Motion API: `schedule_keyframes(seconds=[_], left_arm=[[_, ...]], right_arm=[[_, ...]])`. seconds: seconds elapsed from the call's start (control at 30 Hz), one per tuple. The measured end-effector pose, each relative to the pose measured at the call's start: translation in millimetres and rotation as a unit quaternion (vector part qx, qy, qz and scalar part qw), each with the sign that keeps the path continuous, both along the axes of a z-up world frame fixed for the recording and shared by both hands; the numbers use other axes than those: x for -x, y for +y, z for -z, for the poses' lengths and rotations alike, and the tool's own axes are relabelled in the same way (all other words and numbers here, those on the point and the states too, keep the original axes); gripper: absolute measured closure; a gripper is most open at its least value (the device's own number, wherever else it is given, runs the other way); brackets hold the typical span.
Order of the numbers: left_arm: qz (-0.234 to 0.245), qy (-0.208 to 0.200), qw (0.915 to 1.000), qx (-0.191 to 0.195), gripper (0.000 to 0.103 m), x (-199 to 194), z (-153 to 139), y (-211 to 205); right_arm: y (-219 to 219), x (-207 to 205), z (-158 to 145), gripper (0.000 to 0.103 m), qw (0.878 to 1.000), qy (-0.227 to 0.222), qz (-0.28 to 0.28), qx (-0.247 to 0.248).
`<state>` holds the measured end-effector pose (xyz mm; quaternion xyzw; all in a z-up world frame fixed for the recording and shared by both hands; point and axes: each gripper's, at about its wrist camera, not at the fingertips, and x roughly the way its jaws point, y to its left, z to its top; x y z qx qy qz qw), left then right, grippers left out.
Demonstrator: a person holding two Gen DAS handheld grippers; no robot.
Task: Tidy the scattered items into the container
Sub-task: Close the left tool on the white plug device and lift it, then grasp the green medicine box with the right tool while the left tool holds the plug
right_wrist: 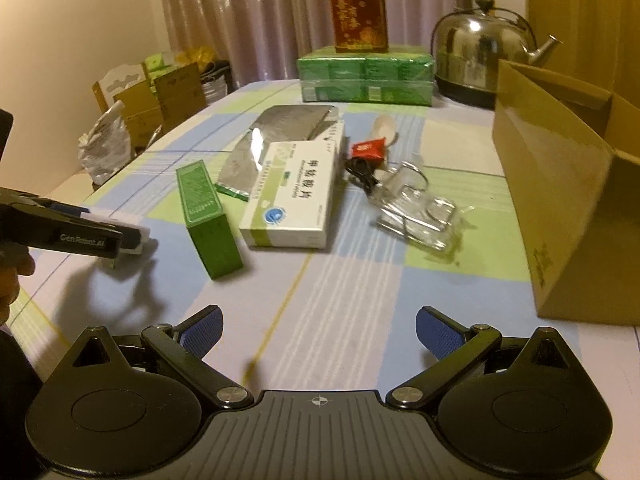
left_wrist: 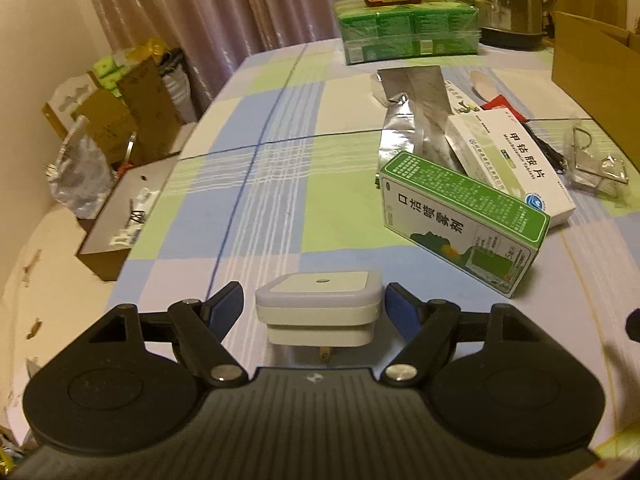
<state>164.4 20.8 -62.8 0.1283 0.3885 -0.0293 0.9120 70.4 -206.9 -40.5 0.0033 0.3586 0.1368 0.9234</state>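
A white plug-in night light [left_wrist: 318, 306] sits between the blue pads of my left gripper [left_wrist: 316, 306]; the jaws stand a little apart from its sides. The right wrist view shows that gripper [right_wrist: 120, 236] around the light, just above the cloth. My right gripper [right_wrist: 318, 330] is open and empty over the checked tablecloth. Scattered ahead lie a green medicine box [left_wrist: 464, 220] [right_wrist: 208, 216], a white tablet box [left_wrist: 516, 160] [right_wrist: 296, 196], a silver foil pouch [left_wrist: 416, 116] [right_wrist: 276, 136], a red packet [right_wrist: 368, 149], a black cable [right_wrist: 360, 172] and a clear plastic package [right_wrist: 420, 212]. The open cardboard box [right_wrist: 560, 208] stands at the right.
A steel kettle [right_wrist: 484, 56], a green wrapped pack [right_wrist: 366, 80] and a red box [right_wrist: 358, 14] stand at the table's far end. Cardboard boxes and bags [left_wrist: 116, 120] sit off the table's left edge. A pale spoon-like item [right_wrist: 384, 128] lies near the red packet.
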Motion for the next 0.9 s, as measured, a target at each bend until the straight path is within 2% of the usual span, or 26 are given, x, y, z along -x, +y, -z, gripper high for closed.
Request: schedule_keyframes(seconds=[0.1,0.13,0.17,0.5,0.53,0.57,0.63,0.77,0.9], left_arm=[[0.004,0.015,0.9995,0.027,0.032,-6,3,7],[0.005,0.020,0.9993,0.033,0.037,-8,4,10],[0.007,0.024,0.9990,0.036,0.039,-9,5,11],[-0.007,0.028,0.9943,0.102,0.041,-12,-6,35],[-0.011,0.026,0.9932,0.113,0.041,-12,-9,39],[-0.013,0.023,0.9924,0.120,0.041,-12,-12,41],[-0.014,0.018,0.9925,0.120,0.041,-12,-17,44],[-0.013,0.008,0.9926,0.120,0.041,-10,-24,48],[-0.014,0.004,0.9927,0.120,0.041,-7,-25,52]], right_arm=[[6,-3,0,0.002,1.000,-0.001,-0.008,0.003],[8,-4,0,0.002,1.000,-0.002,-0.009,0.005],[10,-5,0,0.002,1.000,-0.002,-0.012,0.006],[35,-25,-8,0.002,0.998,-0.026,-0.054,0.023],[38,-28,-9,0.005,0.997,-0.029,-0.061,0.025],[42,-31,-10,0.012,0.997,-0.031,-0.070,0.027],[50,-38,-10,0.020,0.995,-0.030,-0.088,0.029],[66,-49,-9,0.030,0.991,-0.033,-0.120,0.038],[84,-63,-8,0.035,0.987,-0.036,-0.149,0.052]])
